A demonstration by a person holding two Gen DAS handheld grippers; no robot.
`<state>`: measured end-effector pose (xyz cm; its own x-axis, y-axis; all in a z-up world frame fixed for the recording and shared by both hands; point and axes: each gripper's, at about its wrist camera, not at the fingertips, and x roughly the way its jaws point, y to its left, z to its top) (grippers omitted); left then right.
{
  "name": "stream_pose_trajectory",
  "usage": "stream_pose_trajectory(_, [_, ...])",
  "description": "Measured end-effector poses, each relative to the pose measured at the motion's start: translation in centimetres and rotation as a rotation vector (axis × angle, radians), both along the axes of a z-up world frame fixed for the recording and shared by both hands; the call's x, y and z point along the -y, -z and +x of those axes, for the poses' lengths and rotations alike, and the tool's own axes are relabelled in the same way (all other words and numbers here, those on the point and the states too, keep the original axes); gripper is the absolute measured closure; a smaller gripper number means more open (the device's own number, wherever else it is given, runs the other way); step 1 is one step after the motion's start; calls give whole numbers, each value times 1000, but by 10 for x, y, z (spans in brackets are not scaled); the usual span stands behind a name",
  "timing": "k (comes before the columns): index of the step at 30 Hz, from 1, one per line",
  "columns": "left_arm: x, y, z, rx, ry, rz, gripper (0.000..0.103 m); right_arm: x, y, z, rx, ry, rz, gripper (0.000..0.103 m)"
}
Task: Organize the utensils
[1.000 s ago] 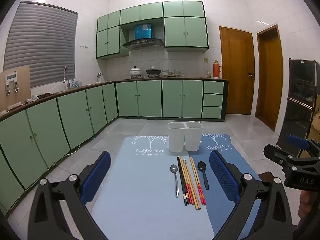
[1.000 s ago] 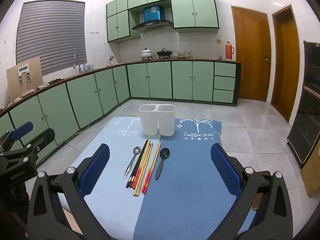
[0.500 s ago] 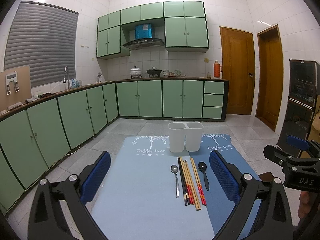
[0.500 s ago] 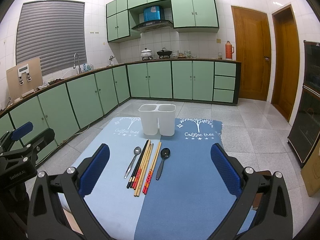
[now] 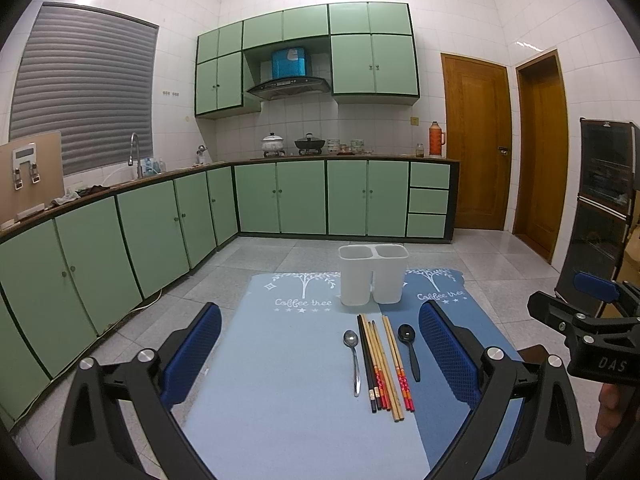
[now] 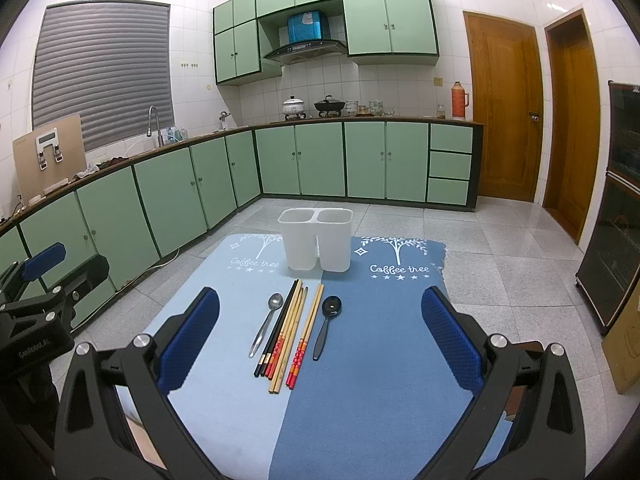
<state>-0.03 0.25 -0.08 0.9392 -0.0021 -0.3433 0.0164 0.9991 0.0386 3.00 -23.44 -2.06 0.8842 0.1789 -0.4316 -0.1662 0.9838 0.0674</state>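
Note:
A white two-compartment utensil holder [image 5: 373, 274] [image 6: 316, 238] stands empty at the far end of a blue mat [image 5: 280, 380] [image 6: 380, 360]. In front of it lie a metal spoon [image 5: 353, 356] [image 6: 265, 323], several chopsticks [image 5: 382, 364] [image 6: 290, 332] side by side, and a black spoon [image 5: 410, 350] [image 6: 326, 326]. My left gripper [image 5: 320, 354] is open and empty above the mat, short of the utensils. My right gripper [image 6: 320, 338] is open and empty, also short of them.
The mat lies on a table over a grey tiled floor. Green kitchen cabinets [image 5: 160, 224] run along the left and back. Wooden doors [image 6: 504, 120] and a dark cabinet [image 5: 600, 208] stand at the right. Each gripper shows at the edge of the other's view.

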Motion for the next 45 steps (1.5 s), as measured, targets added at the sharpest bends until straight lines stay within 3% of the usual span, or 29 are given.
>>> stream_pose_trajectory(27, [-9, -7, 1, -3, -4, -2, 6, 0, 1, 0, -2, 3, 3, 5])
stream_pose_trajectory(45, [-5, 3, 15, -28, -10, 3, 6, 4, 11, 17, -30, 16, 6, 5])
